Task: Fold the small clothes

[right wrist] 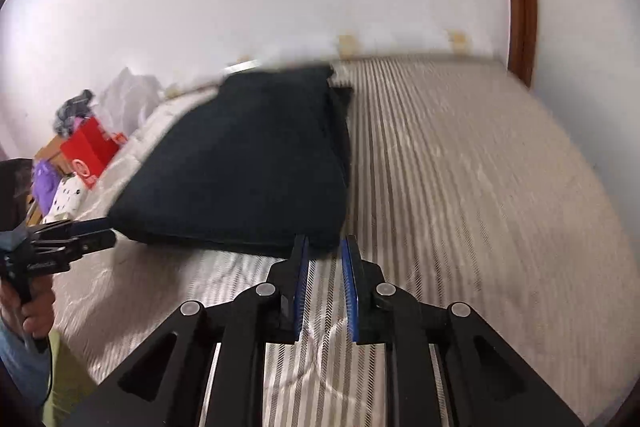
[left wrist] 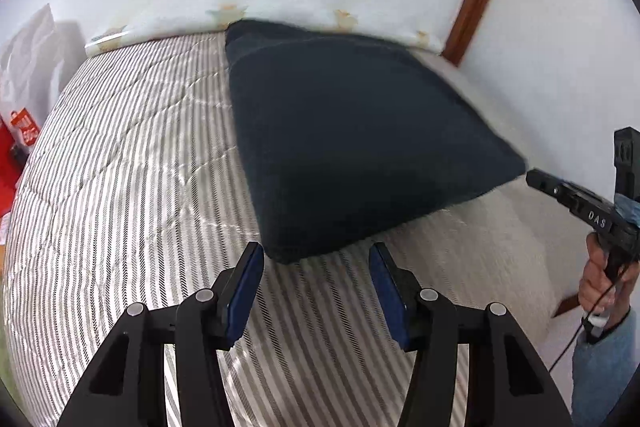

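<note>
Fingers (left wrist: pixel 256 259) flank folded garment's (left wrist: pixel 352 131) corner.

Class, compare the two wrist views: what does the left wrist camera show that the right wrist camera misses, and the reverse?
Only the left wrist view shows the white bag leaning against the wall. Only the right wrist view shows the purple item and the spotted white item beside the bed. Both show the dark folded garment on the striped bedcover, the red box, and both hand-held grippers, open.

Dark folded garment (right wrist: pixel 248 163): edges smeared by motion blur — far end worst, beyond the fingers.
Red box (right wrist: pixel 90 151): left of the fingers, print unreadable.
Left gripper (right wrist: pixel 90 233): body cut off — frame edge.
</note>
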Motion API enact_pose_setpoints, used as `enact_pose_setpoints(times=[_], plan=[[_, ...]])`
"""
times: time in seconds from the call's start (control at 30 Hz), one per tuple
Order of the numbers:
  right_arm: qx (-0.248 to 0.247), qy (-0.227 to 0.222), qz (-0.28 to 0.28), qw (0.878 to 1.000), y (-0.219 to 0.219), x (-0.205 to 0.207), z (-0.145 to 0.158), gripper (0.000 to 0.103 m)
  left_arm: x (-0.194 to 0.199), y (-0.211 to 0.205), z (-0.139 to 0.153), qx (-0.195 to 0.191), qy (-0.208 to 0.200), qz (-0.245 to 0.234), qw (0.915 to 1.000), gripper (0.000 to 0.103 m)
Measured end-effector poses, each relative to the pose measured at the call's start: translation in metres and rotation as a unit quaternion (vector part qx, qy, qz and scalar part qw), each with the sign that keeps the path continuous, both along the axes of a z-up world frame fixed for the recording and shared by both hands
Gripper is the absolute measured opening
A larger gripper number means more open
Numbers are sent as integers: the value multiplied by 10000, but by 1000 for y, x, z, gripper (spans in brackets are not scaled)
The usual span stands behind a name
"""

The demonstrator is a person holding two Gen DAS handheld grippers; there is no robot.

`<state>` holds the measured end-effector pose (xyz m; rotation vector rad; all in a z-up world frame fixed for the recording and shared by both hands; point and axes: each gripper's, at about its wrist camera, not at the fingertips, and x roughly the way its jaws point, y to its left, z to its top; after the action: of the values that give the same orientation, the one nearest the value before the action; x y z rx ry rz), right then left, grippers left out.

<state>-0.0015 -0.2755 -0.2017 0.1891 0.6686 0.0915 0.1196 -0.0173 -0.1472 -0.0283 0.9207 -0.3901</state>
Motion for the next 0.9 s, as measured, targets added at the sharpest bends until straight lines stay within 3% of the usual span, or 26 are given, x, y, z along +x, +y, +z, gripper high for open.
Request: enact_pose_setpoints(times=[0.13,0.27,0.4,0.5,0.6,0.67,0.73,0.8,0.9], plan=[[47,-482,-18,9988,1,-11,27,36,-17,0,23,-309,-438,-303,9981,53],[-143,-340,-224,9991,18,14,19,36,-5,-11,27,16,-605,-118,9981,56],[-733,446,-915,9921,26,38,-9,27,20,-6,4,266,-43,536,9982,55],[-560,383,-1095,9917,23,22,-3,27,16,4,0,-46,171,706,9973,55],[-476,274,-1191,9914,28,2,15,30,0,1,14,186,-42,826,9964,56],[-543,149,-1161,9916,39,-9,32,37,-14,-3,30,308,-230,861,9955,56],[-713,-5,-1159,9907,51,-23,49,57,-27,-7,45,370,-393,926,9942,60],[-827,-125,-1185,9894,63,-38,63,69,-45,-9,64,391,-624,960,9927,71],[-915,-217,-1227,9880,73,-60,78,71,-77,-14,89,434,-941,1005,9895,80]])
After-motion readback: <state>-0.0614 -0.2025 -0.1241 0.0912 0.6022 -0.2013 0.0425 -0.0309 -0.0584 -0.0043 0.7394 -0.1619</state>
